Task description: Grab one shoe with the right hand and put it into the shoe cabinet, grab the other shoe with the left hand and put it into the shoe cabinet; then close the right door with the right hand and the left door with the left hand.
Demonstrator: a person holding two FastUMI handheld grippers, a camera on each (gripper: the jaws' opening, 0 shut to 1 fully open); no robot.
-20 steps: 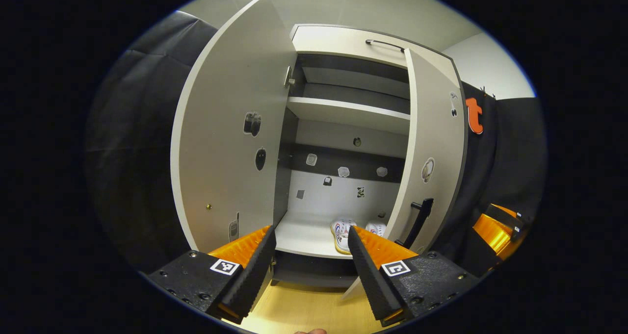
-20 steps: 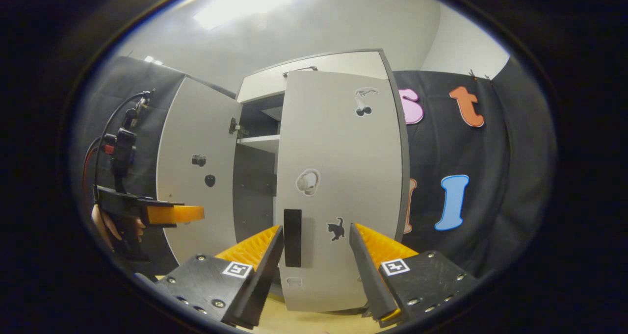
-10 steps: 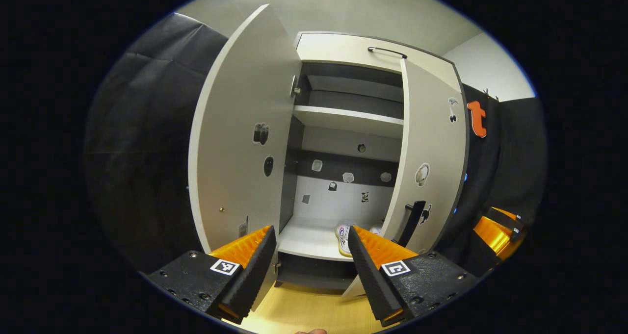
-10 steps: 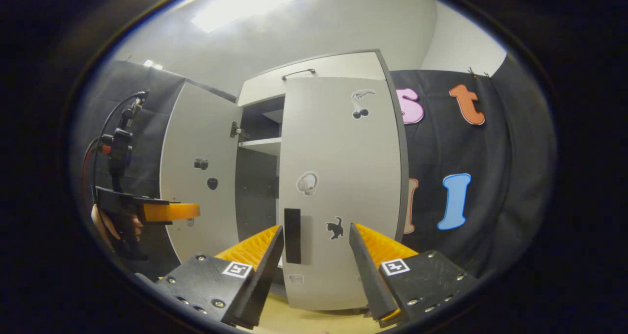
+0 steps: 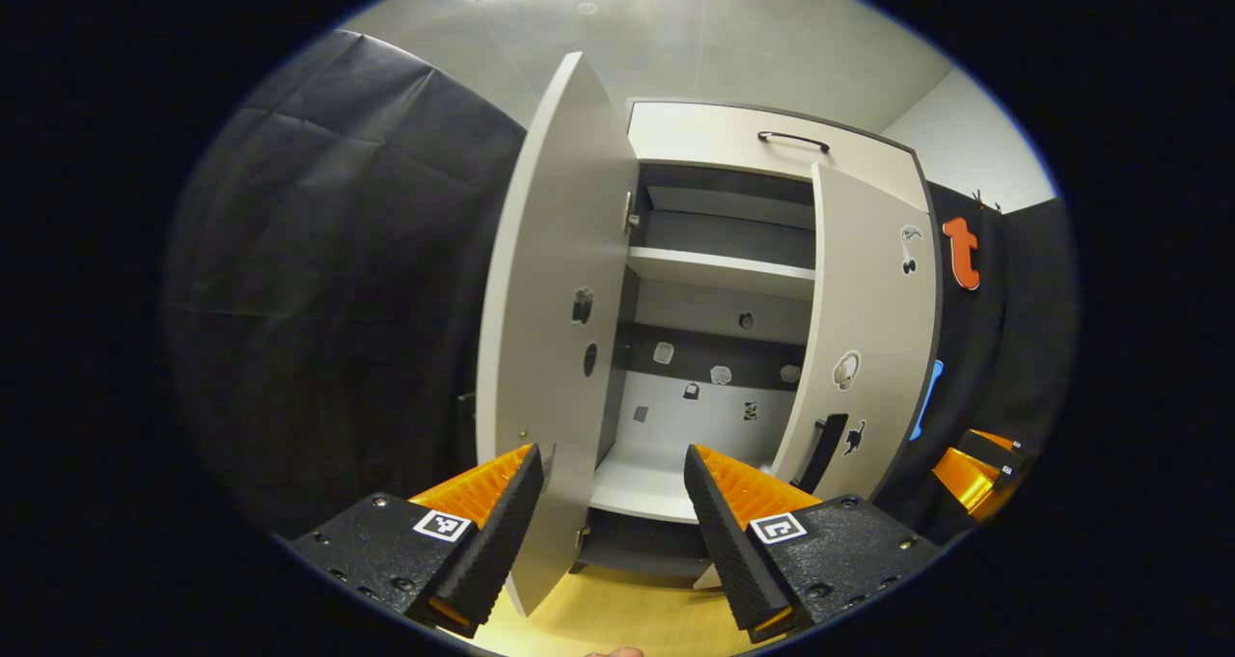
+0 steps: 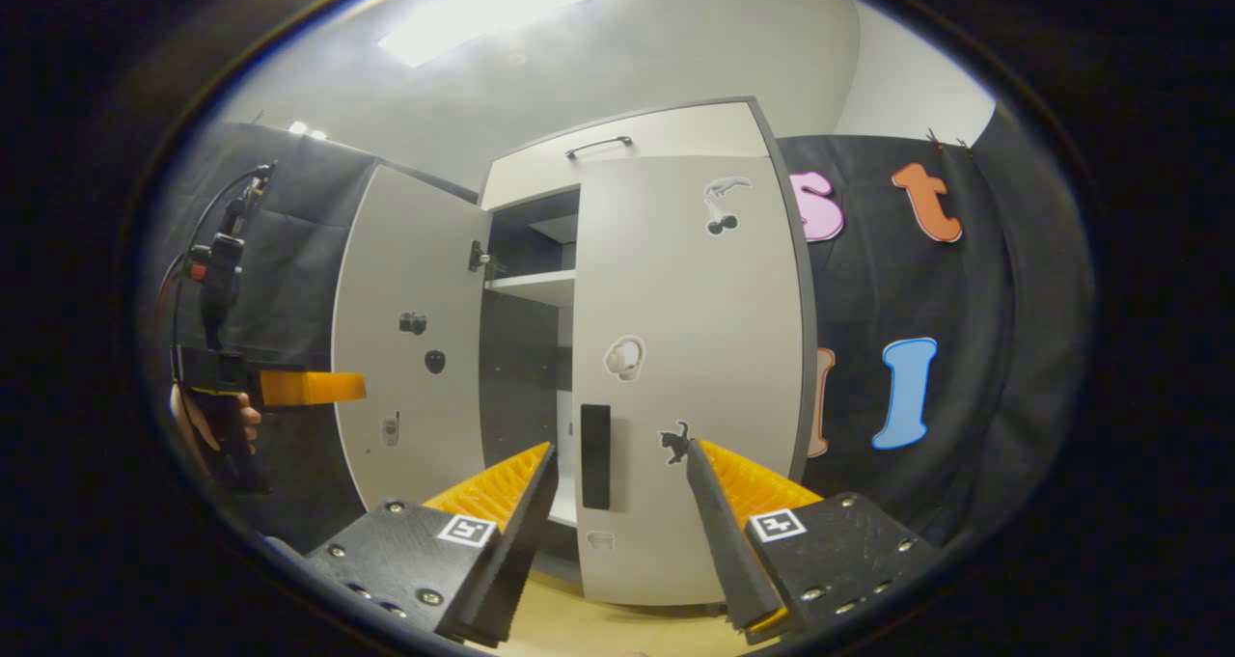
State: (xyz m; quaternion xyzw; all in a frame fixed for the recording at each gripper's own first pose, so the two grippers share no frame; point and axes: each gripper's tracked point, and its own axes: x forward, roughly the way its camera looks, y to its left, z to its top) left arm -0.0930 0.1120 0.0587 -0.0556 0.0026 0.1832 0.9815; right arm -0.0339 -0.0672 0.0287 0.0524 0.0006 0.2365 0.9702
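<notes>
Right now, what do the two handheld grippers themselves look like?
Each gripper has black finger mounts with screws and a square black-and-white tag, as on the left gripper and right gripper. In the right gripper view, the left one shows a black pistol-style body with cables on top, held by a hand.

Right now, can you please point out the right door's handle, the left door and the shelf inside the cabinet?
right door's handle [image 6: 595, 456], right gripper view, middle of the bar
left door [image 5: 550, 348], left gripper view, its face
shelf [image 5: 719, 269], left gripper view, front edge
</notes>
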